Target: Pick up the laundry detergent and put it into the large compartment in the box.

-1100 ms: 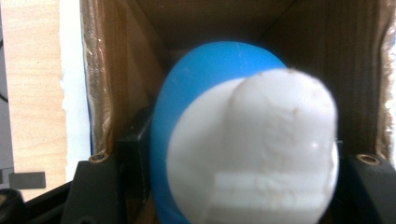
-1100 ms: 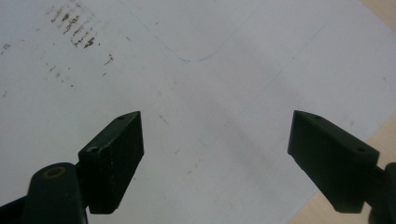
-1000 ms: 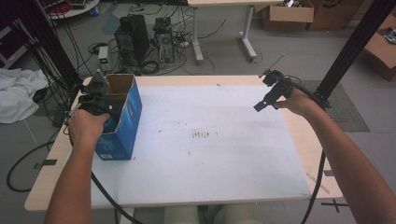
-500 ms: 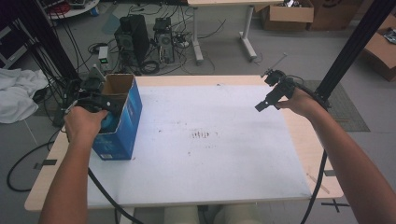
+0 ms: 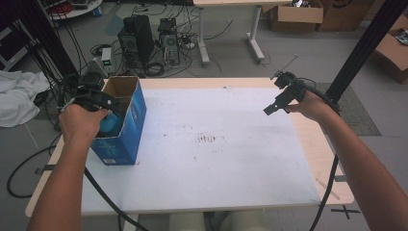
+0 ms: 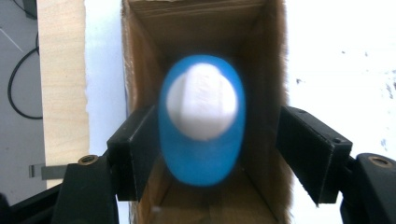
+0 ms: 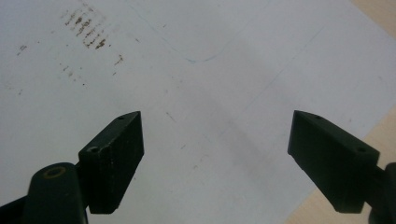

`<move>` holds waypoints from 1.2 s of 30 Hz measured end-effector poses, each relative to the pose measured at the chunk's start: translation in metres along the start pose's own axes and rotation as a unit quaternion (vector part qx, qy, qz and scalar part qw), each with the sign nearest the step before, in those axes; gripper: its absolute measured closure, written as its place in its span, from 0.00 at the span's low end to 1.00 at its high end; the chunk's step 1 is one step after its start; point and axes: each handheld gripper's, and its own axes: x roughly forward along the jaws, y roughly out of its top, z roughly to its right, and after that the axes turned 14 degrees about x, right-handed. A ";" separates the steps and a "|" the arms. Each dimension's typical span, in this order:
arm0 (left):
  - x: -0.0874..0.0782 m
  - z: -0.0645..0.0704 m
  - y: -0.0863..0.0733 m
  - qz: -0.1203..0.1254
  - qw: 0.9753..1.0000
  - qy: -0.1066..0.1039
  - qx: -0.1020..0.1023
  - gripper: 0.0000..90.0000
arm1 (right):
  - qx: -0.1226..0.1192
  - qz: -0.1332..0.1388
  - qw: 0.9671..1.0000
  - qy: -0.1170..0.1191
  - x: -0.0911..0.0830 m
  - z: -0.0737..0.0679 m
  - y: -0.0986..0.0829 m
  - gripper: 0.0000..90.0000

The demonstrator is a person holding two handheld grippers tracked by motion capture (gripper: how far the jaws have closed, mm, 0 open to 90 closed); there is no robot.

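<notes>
Left tool: As it hangs over the mouth of the box, the left tool (image 6: 212, 154) stands released, its jaws spread wide to either side of the bottle; the left jaw sits just beside or touching it, the right jaw clearly apart.
Bottle: a blue bottle with a white cap (image 6: 201, 116), blurred, cap toward the camera, inside the open top of the box.
Box: a blue cardboard carton (image 5: 121, 129), upright at the left part of the desk (image 5: 216, 163), brown inside.
Right tool: the right tool (image 7: 215, 158) is wide open and holds nothing, raised above the bare white desk top near its right edge, well apart from the box.
</notes>
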 end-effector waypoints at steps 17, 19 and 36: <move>-0.039 0.044 0.009 0.029 0.997 -0.014 0.067 0.34 | -0.003 0.005 1.000 -0.001 -0.007 -0.005 -0.004 0.21; -0.043 0.053 0.012 0.038 0.996 -0.021 0.083 0.34 | -0.004 0.006 1.000 -0.002 -0.008 -0.005 -0.005 0.21; -0.057 0.113 0.031 0.055 0.982 -0.044 0.176 0.25 | -0.004 0.011 1.000 -0.004 -0.012 -0.008 -0.007 0.19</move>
